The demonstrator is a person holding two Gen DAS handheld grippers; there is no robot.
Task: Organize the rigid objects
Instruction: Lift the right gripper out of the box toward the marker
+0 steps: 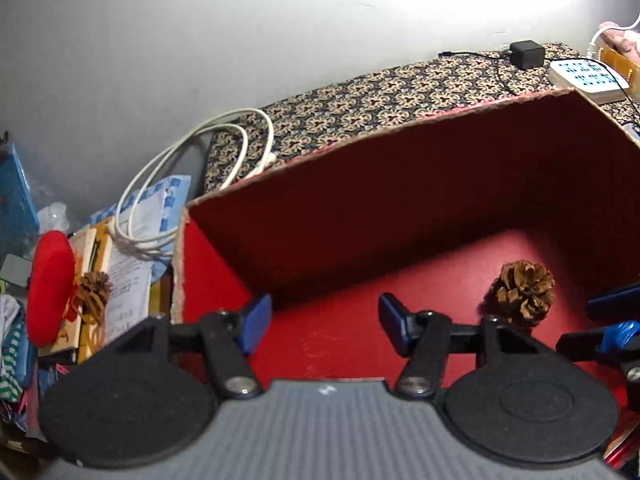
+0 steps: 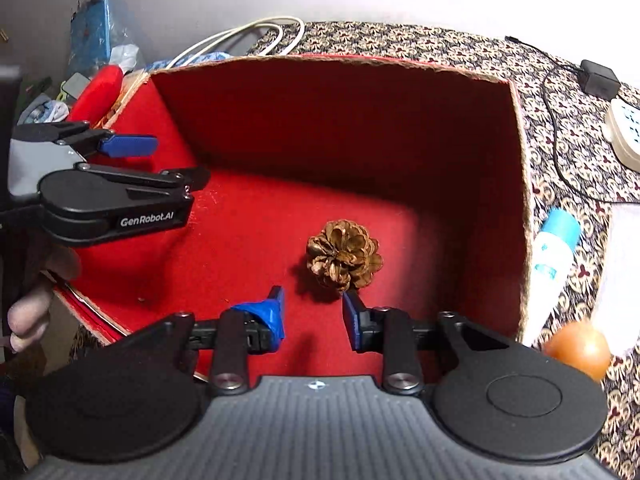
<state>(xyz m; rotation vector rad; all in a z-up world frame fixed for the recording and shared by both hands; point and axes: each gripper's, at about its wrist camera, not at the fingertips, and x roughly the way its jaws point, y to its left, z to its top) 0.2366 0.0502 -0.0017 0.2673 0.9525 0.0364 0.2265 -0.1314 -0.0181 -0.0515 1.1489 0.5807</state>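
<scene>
A brown pine cone (image 2: 344,255) lies on the floor of an open red box (image 2: 524,184); it also shows in the left wrist view (image 1: 524,292). My right gripper (image 2: 313,312) is open and empty inside the box, its tips just short of the cone. My left gripper (image 1: 322,322) is open and empty over the box's left part, and shows in the right wrist view (image 2: 160,160). The box (image 1: 320,216) fills the left wrist view. A second pine cone (image 1: 93,289) lies outside the box on the left, beside a red oval object (image 1: 50,286).
Right of the box lie a white and blue tube (image 2: 550,264) and an orange ball (image 2: 580,350). A power strip (image 1: 586,80), a black adapter (image 1: 527,54) and white cables (image 1: 192,184) lie on the patterned cloth (image 1: 400,96). Papers and clutter sit left of the box.
</scene>
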